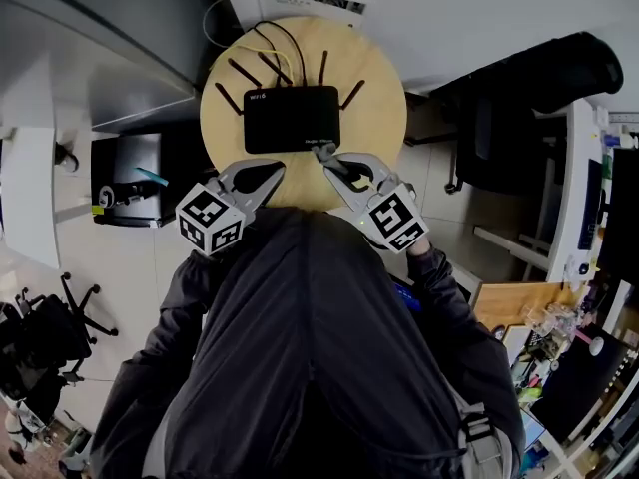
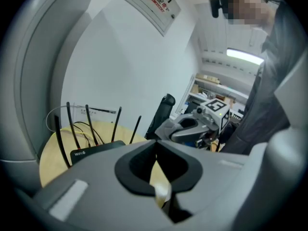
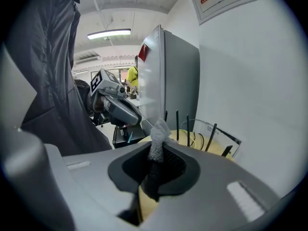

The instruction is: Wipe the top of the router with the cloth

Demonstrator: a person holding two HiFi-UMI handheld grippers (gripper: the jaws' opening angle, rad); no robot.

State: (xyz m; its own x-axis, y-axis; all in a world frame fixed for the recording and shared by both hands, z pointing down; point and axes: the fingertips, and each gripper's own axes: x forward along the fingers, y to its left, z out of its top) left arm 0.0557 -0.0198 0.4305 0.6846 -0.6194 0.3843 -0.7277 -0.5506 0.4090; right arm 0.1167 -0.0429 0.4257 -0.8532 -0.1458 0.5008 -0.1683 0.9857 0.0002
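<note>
The black router (image 1: 292,118), with several antennas, lies flat on the round wooden table (image 1: 377,118). In the head view both grippers hover at its near edge. My right gripper (image 1: 325,156) is shut on a grey cloth (image 3: 157,141), and a tuft of it sticks up between the fingertips. My left gripper (image 1: 277,169) is shut with nothing in it, just left of the right one. The left gripper view shows the router (image 2: 91,151) low at the left and the right gripper (image 2: 190,128) beyond the jaws.
Yellow and black cables (image 1: 272,46) trail off the router's back toward the white wall. A tall grey cabinet (image 3: 168,81) stands left of the table. A black chair (image 1: 519,103) is to the right, and a black unit (image 1: 128,183) on the floor to the left.
</note>
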